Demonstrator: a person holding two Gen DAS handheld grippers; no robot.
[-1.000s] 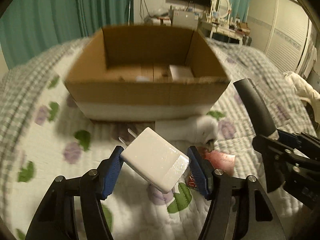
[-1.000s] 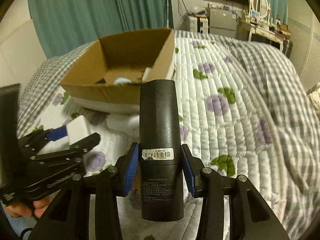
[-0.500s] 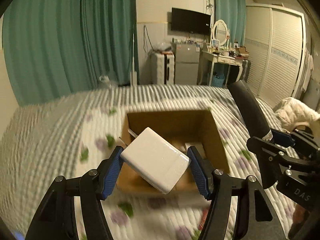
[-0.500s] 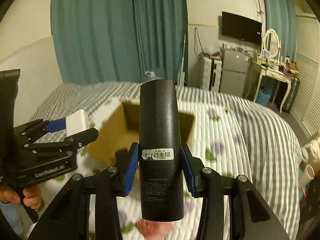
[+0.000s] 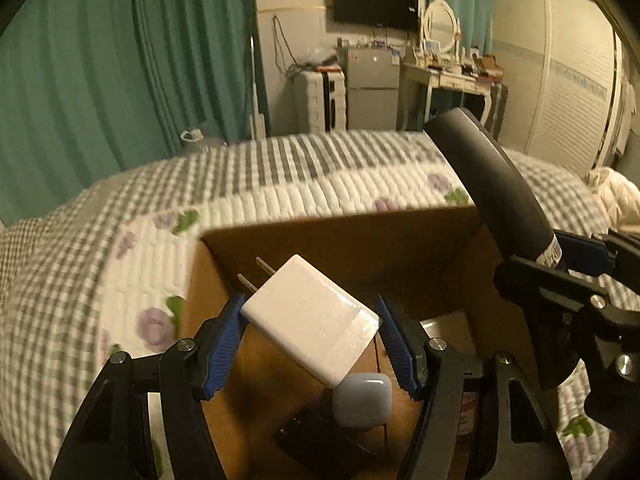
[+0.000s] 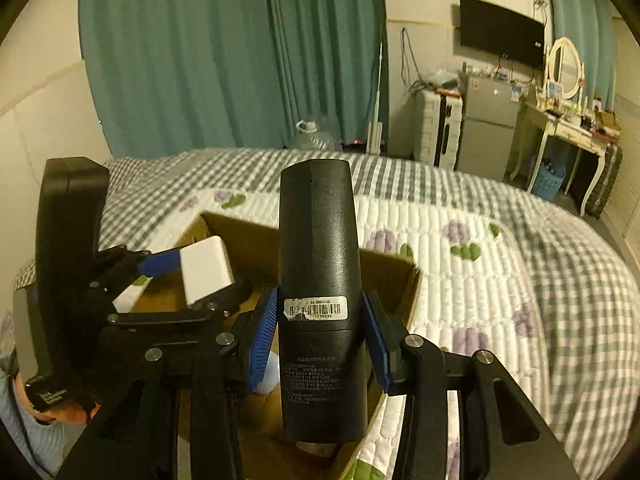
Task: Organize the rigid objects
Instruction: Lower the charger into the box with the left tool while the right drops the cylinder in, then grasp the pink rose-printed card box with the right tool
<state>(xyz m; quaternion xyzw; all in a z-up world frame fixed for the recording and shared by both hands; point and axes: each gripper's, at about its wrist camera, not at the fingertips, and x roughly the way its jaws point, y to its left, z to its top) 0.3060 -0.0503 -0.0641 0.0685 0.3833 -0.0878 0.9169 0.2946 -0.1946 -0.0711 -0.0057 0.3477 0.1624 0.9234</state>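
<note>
Both grippers hang over the open cardboard box [image 5: 360, 240] on the quilted bed [image 6: 500, 280], each with something clamped. The left gripper [image 5: 310, 332] has its blue pads closed on a white plug-in charger [image 5: 312, 318], tilted, its two metal prongs pointing away to the far left. It looks light and hard, with a glossy shell that could slip, and the pinch catches only its corners; across the flat sides would be the surer hold. The right gripper [image 6: 320, 338] is closed around a black remote-like stick [image 6: 318, 264] near its middle, by the barcode label. That one seems stiff and longer, likely to tip if held near an end. A small pale case [image 5: 362, 400] already lies in the box.
</note>
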